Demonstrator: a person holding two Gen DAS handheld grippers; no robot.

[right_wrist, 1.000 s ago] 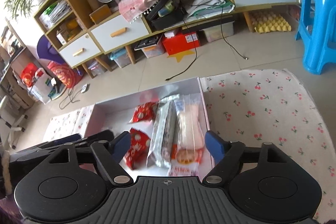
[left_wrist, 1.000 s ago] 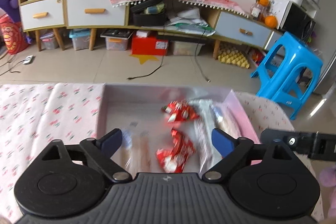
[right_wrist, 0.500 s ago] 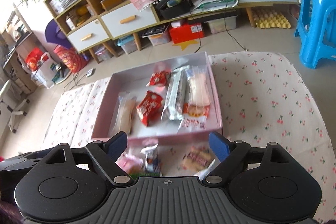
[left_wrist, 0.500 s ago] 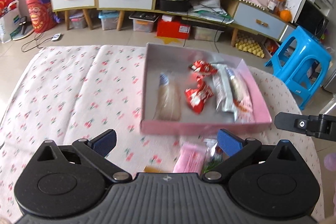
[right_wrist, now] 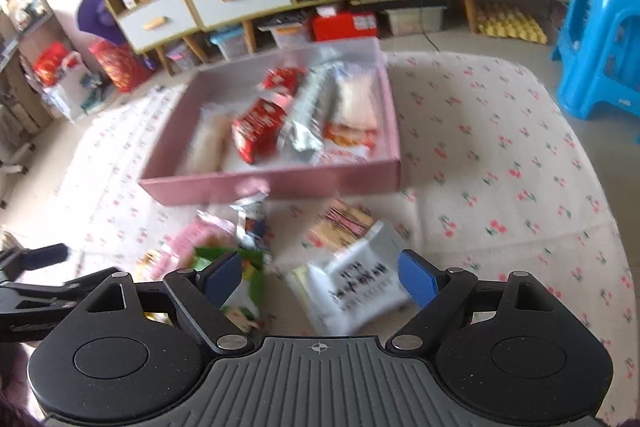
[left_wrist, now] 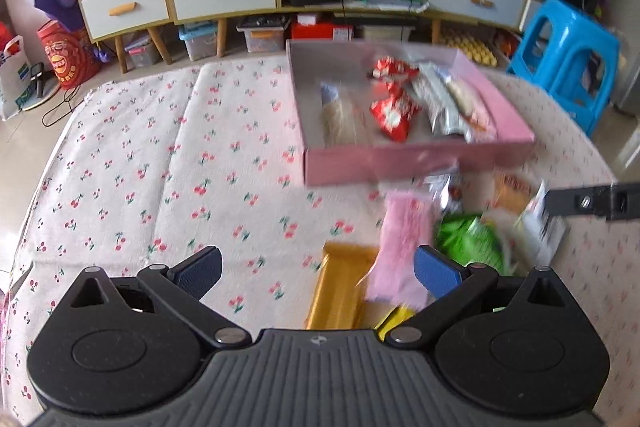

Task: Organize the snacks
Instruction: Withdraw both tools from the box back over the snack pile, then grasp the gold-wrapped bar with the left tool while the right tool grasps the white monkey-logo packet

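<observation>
Meanwhile both grippers, left gripper [left_wrist: 316, 267] and right gripper [right_wrist: 320, 273], gape above crinkly wrappers (pink cardboard box [right_wrist: 280, 183] behind).

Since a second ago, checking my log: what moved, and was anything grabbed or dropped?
Both grippers pulled back from over the pink box toward the near side, bringing the loose snacks in front of it into view. The left gripper and right gripper stayed open; nothing was grabbed or released. The packets in the box look unchanged, and the box stays on the cherry-print cloth.
</observation>
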